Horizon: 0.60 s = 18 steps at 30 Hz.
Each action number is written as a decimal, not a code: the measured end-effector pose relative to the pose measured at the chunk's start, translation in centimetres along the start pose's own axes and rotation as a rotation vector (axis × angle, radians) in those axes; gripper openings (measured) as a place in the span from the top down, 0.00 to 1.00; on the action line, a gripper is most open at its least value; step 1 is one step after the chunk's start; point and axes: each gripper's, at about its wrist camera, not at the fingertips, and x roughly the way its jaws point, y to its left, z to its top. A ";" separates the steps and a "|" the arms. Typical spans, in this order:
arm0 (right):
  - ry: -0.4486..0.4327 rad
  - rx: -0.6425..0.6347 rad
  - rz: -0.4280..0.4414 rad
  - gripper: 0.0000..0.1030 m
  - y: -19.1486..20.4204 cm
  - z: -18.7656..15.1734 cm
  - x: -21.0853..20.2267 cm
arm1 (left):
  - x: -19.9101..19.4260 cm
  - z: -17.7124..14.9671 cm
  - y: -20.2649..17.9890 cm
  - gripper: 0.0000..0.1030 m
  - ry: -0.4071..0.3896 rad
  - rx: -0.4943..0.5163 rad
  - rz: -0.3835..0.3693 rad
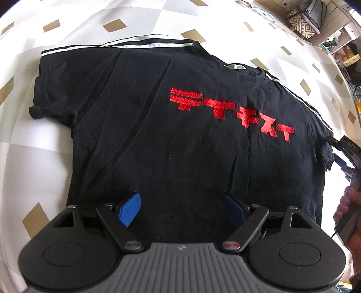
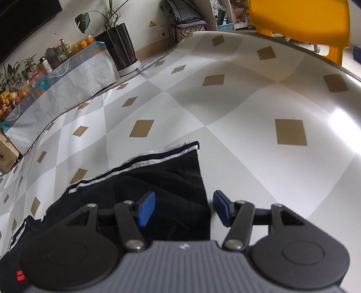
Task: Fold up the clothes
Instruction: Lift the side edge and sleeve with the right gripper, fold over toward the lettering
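Left wrist view: black T-shirt [image 1: 171, 139] flat on checked tablecloth [image 1: 94, 20], filling mid-frame, red lettering [image 1: 230, 110] visible, left gripper [image 1: 181, 208] spread above its hem — right wrist view: only striped sleeve [image 2: 158, 171] lower left, right gripper [image 2: 183, 207] spread over its edge.

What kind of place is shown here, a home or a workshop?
Most likely a lived-in home. A black T-shirt lies on a table with a diamond-pattern cloth; beyond it stand a potted plant, a sideboard with fruit and bottles, and a yellow chair.
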 end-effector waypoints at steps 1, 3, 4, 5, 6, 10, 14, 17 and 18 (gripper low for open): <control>-0.004 -0.015 -0.003 0.46 0.2 0.0 0.2 | 0.0 0.0 0.0 0.21 0.001 0.001 0.001; -0.018 -0.041 -0.012 0.46 0.5 -0.1 0.4 | 0.1 -0.1 0.0 0.21 0.003 0.003 0.003; -0.023 -0.050 -0.015 0.46 0.6 -0.1 0.5 | 0.1 -0.1 0.1 0.21 0.006 0.002 0.003; -0.026 -0.062 -0.020 0.46 0.7 -0.1 0.6 | 0.2 -0.1 0.1 0.21 0.008 0.002 0.003; -0.030 -0.074 -0.025 0.49 0.9 -0.2 0.7 | 0.2 -0.1 0.1 0.21 0.010 0.001 0.003; -0.040 -0.159 -0.064 0.73 2.0 -0.4 0.9 | 0.3 -0.2 0.0 0.21 0.015 0.002 0.002; -0.028 -0.178 -0.055 0.90 2.7 -0.2 0.9 | 0.4 -0.1 0.0 0.21 0.016 0.002 0.002; -0.032 -0.195 -0.070 0.93 3.3 -0.2 0.7 | 0.4 0.0 0.0 0.21 0.017 0.002 0.001; -0.038 -0.198 -0.074 0.93 3.5 -0.2 0.6 | 0.4 0.0 0.0 0.21 0.018 0.001 0.001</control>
